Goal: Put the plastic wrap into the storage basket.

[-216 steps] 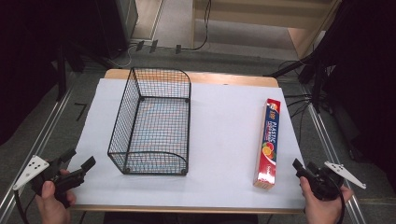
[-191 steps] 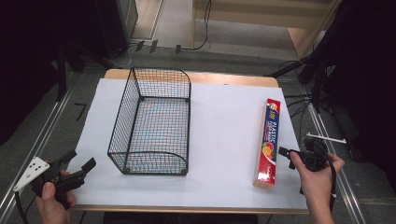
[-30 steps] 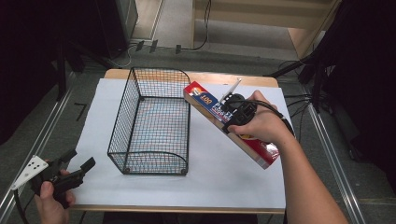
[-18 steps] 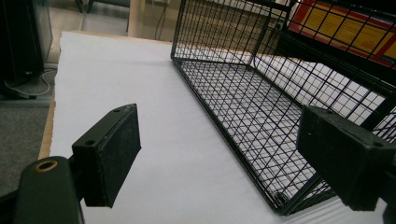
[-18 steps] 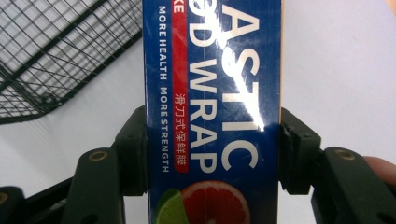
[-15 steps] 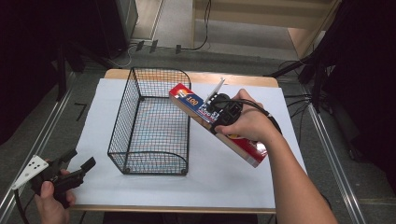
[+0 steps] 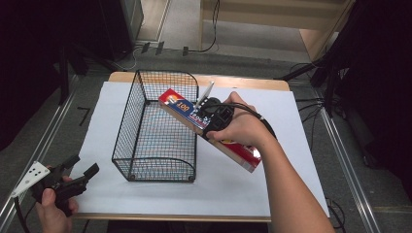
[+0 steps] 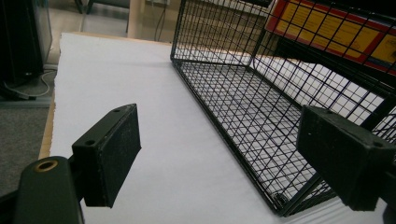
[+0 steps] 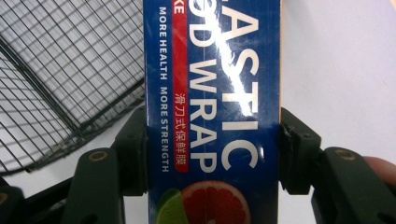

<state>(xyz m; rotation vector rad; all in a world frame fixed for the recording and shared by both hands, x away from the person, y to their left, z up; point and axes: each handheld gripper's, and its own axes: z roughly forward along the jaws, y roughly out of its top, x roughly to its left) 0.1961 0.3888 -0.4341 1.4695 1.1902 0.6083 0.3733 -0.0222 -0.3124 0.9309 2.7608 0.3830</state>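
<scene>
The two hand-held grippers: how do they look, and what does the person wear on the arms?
The left gripper is black, with two blocky rectangular jaws, a brass-coloured rivet near one jaw and a pale three-cornered plate carrying dark dots. The right gripper is black too, with a black cable trailing over the wrist and a similar pale plate. Both forearms are bare; no sleeves show.
</scene>
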